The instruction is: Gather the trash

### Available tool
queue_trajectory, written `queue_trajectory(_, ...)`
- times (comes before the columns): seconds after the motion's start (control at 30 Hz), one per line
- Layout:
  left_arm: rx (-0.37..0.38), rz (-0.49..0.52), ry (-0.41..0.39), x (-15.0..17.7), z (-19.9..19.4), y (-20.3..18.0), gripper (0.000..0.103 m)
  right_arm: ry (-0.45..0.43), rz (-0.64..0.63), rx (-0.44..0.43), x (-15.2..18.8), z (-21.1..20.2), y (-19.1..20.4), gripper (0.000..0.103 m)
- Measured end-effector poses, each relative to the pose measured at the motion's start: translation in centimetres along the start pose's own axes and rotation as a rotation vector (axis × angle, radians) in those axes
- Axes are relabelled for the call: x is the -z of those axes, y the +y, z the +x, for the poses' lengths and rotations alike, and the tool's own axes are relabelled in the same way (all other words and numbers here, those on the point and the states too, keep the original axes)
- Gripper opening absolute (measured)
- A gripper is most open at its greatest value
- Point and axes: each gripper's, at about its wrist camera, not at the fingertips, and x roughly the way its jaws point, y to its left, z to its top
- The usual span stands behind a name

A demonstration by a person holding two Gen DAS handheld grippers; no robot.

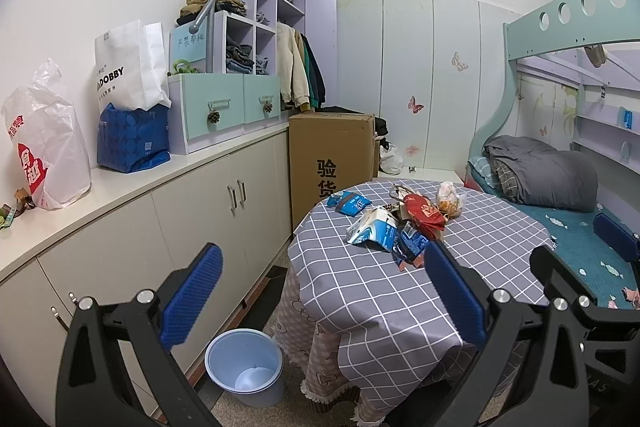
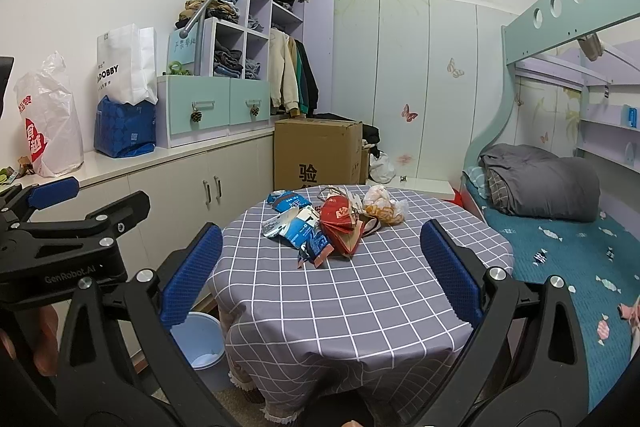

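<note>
Both tools sit nearest the lens, spread wide, holding nothing: your left tool (image 1: 320, 291) and your right tool (image 2: 320, 271).

Left to right:
- Blue bin (image 1: 244, 371) on the floor, below and left of the tabletop (image 1: 400, 307), just beside the cloth's hanging edge. Looks empty apart from the pale base. It shows under your left tool's left finger (image 1: 192, 299).
- Trash pile (image 2: 332, 223) mid-tabletop, past the near edge, well apart from both tools. White-and-blue wrappers (image 2: 290, 225) on the left, red paper bag (image 2: 340, 223) in the centre, clear bag with orange contents (image 2: 384, 207) far right.
- Bed (image 2: 560, 247) to the right, not involved.

Key relation: pile lies straight ahead of your right tool, centred between its fingers. From your left tool it sits ahead and to the right. Pile's long axis runs roughly left-right across the tabletop, tilting toward you at the blue wrapper end.

Judgement: nothing collected yet. Right tool is better lined up for the first pick; left tool is nearer the bin. Loose wrappers overlap, so you may lift more than one.
</note>
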Motion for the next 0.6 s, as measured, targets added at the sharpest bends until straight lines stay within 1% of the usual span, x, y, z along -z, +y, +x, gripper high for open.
queue_trajectory(0.43,0.0,0.0,0.001,-0.02,0.06,0.04,0.099,0.001,0.001,-0.002,-0.01,0.08,-0.05,0.097)
queue_trajectory(0.6,0.0,0.0,0.001,-0.03,0.07,0.04,0.099,0.005,0.0,-0.008,0.67,0.3,0.27,0.097)
